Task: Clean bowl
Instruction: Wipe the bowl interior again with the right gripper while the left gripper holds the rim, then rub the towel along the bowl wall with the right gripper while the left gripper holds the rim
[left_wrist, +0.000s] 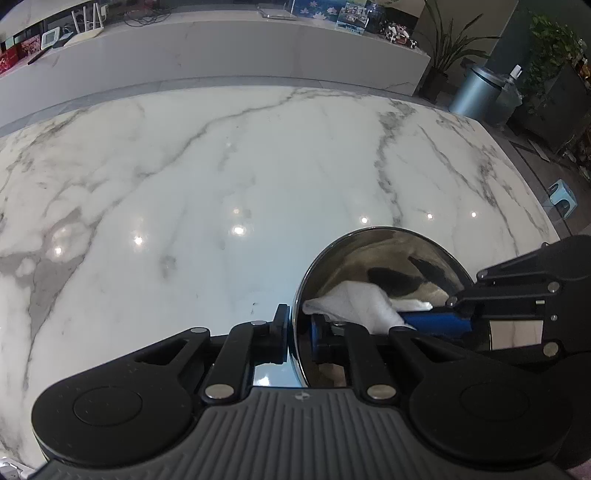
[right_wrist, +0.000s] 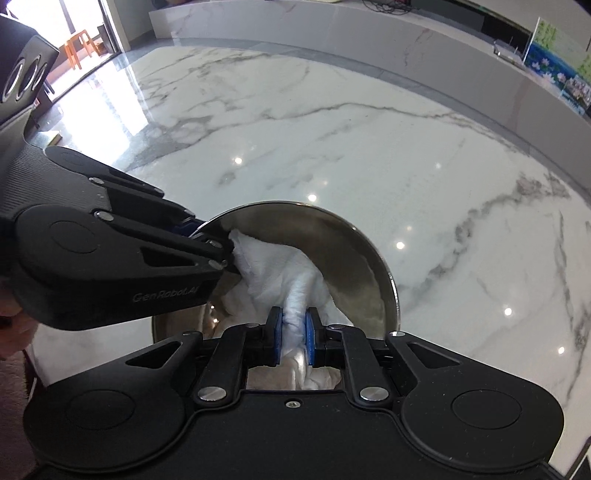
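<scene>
Polished steel is what matters here: the shiny round stainless-steel bowl (left_wrist: 380, 258) sits on the white grey-veined marble table (left_wrist: 221, 166), near its front edge, tilted so its hollow faces the cameras. The left gripper (left_wrist: 297, 330) has its jaws closed down on the bowl's thin rim, one blue-padded finger outside the wall and one inside. The right gripper (right_wrist: 294, 334) is clamped tight on a bunched neck of the soft white cloth (right_wrist: 280, 273), whose loose folds spread across the inner wall of the bowl and reach up beside the left gripper's tips.

By its look the bowl is light, stiff and slippery, so a pinch on the rim seems the only sound hold; I judge it could swivel or slide out of that narrow grip if the cloth is pushed hard against the far wall. The cloth is limp and will fold under pressure, so it likely wipes best when dragged with its bunched part pressed low into the curve, and the steel held steady against each stroke
</scene>
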